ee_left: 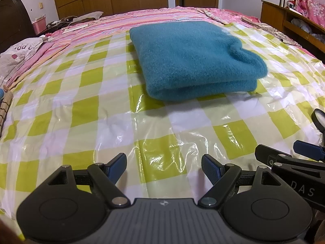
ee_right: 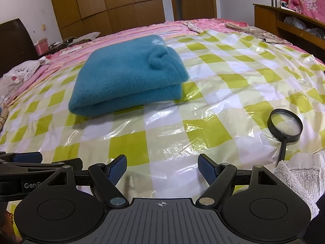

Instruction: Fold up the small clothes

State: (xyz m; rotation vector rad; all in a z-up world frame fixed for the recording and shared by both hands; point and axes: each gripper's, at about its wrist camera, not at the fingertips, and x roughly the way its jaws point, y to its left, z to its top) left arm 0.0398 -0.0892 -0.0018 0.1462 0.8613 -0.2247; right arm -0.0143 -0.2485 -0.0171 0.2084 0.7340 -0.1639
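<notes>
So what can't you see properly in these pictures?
- Teal folded garment: its kind, since the folds hide its shape; the white mark on top is blurred in the right wrist view.
- Magnifying glass: cut off by the left wrist view's right edge.
- White knitted cloth: mostly cut off at the right wrist view's right edge.

Left tool (ee_left: 164,167) and right tool (ee_right: 162,167) sit side by side, both tilted downward, jaws spread wide, blue pads (ee_right: 116,169) apart with nothing between them.
</notes>
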